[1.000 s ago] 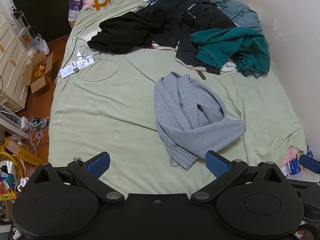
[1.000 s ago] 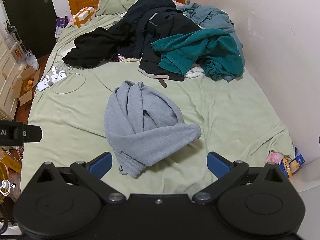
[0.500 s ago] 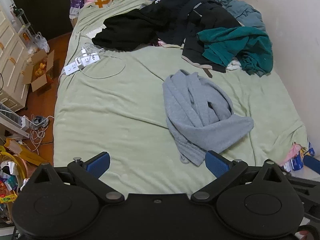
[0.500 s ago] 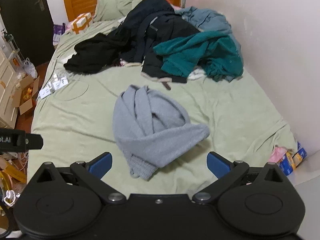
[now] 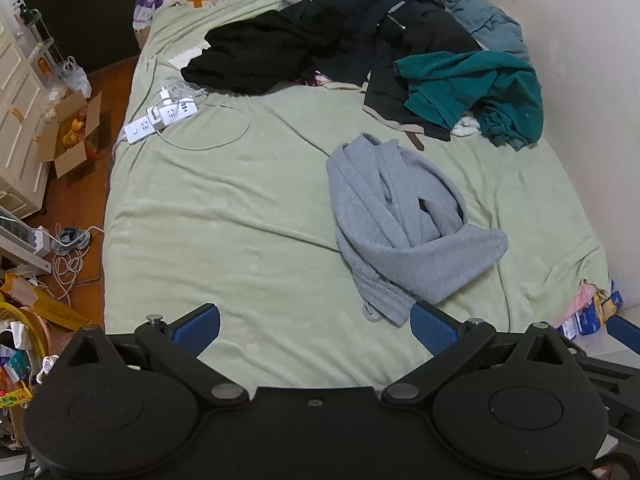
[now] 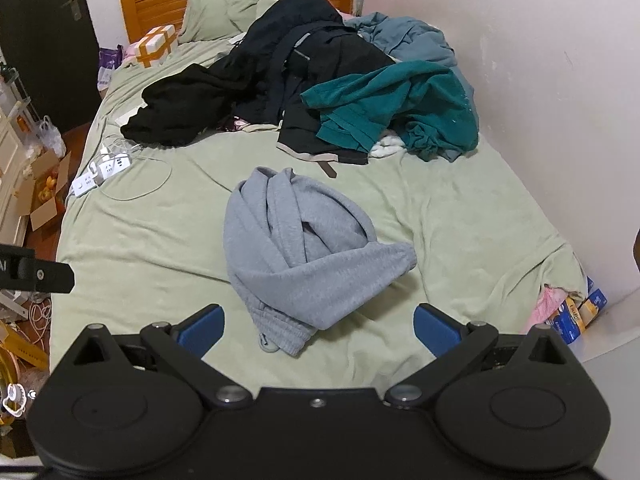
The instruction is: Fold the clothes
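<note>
- Since the earlier frames: both views have shifted; in the left view the grey sweatpants (image 5: 400, 224) sit further right and nearer the pad than a second ago. The garment's own lie on the bed looks unchanged.
- Left hand-held gripper (image 5: 314, 330): jaws spread wide, blue pads well apart, nothing between them. It hangs over the near edge of the bed (image 5: 224, 216); its right pad is just at the sweatpants' waistband end.
- Right hand-held gripper (image 6: 318, 328): jaws equally wide, empty, with the waistband end lying between and just beyond the pads.
- Grey sweatpants: mid-bed, in a loose twisted bundle, legs looped over one another, drawcord end towards the camera. Not a flat, squared fold.
- Further out: pile of clothes (image 6: 304, 80) at the head end: black garments, a teal top (image 6: 396, 108), a grey-blue piece by the wall. All heaped, none folded.
- Left side of bed: white power strips (image 5: 162, 118) with a loose cable.
- Risks (judgement): the looped legs could drag together if one layer is pinched, tightening the twist; a grip on the drawcord alone would slip. Spreading the garment leftwards could snag the cable.
</note>
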A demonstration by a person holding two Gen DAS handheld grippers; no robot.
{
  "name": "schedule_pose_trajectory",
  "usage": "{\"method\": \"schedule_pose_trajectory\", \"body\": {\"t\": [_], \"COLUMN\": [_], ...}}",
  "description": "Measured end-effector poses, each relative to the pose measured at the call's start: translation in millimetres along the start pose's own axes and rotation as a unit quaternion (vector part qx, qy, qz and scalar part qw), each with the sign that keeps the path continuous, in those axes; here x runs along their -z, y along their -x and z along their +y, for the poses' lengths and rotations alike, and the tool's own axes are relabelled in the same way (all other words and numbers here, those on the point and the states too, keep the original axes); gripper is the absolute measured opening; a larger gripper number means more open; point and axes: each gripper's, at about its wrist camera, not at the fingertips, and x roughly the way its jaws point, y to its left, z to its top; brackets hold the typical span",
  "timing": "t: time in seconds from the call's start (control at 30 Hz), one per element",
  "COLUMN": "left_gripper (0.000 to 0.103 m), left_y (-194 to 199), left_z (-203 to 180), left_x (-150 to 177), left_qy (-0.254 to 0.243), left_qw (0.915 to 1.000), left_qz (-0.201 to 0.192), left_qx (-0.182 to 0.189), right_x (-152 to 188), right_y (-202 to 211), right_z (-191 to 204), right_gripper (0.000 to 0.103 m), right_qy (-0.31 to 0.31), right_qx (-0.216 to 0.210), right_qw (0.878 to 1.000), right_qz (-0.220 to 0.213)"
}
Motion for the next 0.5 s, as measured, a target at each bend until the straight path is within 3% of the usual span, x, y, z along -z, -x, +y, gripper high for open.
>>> {"method": "schedule_pose_trajectory", "body": {"t": [0.23, 0.5], "left_gripper": [0.103, 0.103], "left_y": [-11.0, -36.4], "left_z": [13.9, 45.0], "left_x": [-4.2, -9.3], "left_qy": [-0.015, 0.022], "left_qw": [0.9983, 0.9987], "left_qz": [-0.031, -0.036], "left_qx": [-0.047, -0.029], "right_x": [3.1, 16.0], "right_y": [-25.7, -55.9], "right_z": [-4.5, -8.2], "right_gripper": [0.102, 0.102], "right_qy": [0.025, 0.048], "right_qx": [0.000, 0.005], "right_qw": [1.000, 0.998], "right_qz": [0.014, 0.033]}}
